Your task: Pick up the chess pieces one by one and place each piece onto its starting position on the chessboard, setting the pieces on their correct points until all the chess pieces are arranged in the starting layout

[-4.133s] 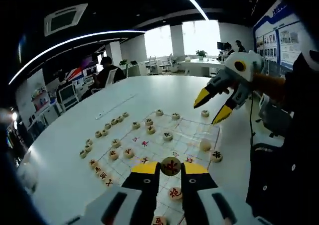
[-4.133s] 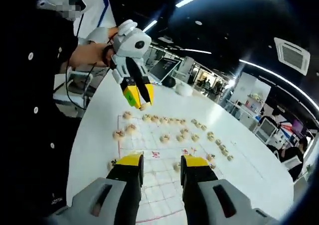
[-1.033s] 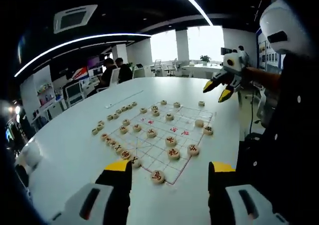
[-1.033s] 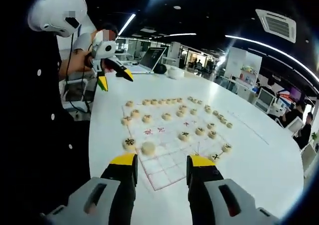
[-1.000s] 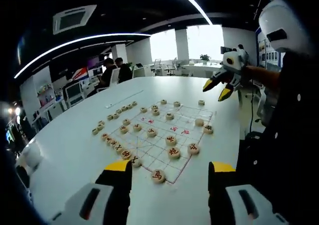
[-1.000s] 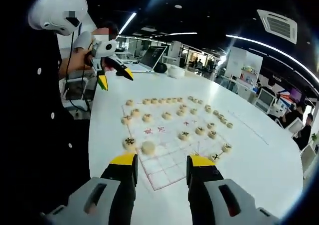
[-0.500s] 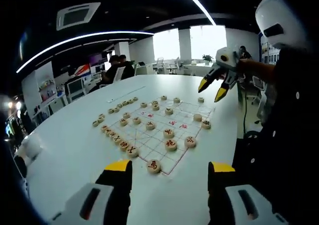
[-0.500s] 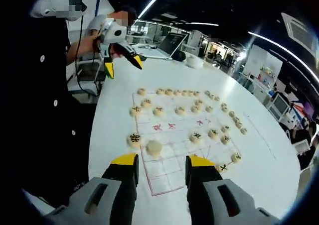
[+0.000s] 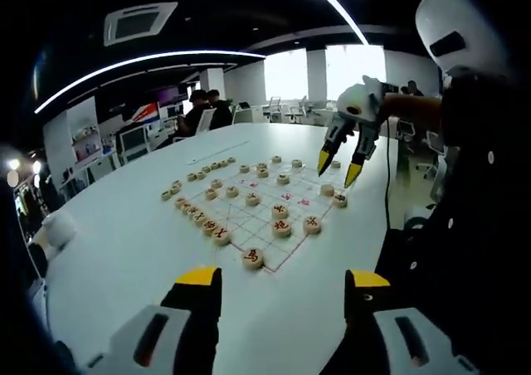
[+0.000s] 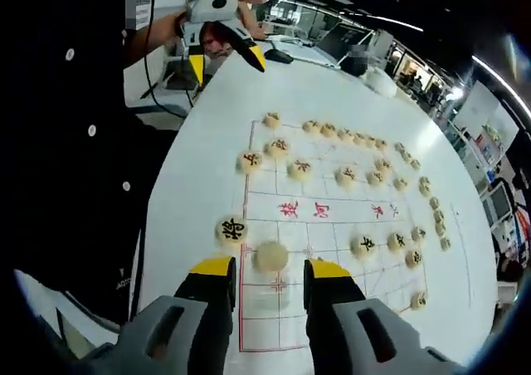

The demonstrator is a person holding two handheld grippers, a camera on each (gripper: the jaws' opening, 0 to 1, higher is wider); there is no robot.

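Your right gripper (image 10: 264,269) hangs spread wide and empty, and the blank-faced piece (image 10: 270,257) lies straight ahead between its tips on the chessboard (image 10: 332,211), so it is the nearer arm; the black-marked piece (image 10: 231,229) sits just left, off the grid. Farther on, other pieces line the board's far edges on the tabletop (image 10: 207,118). Your left gripper (image 9: 280,277) also hangs spread and empty
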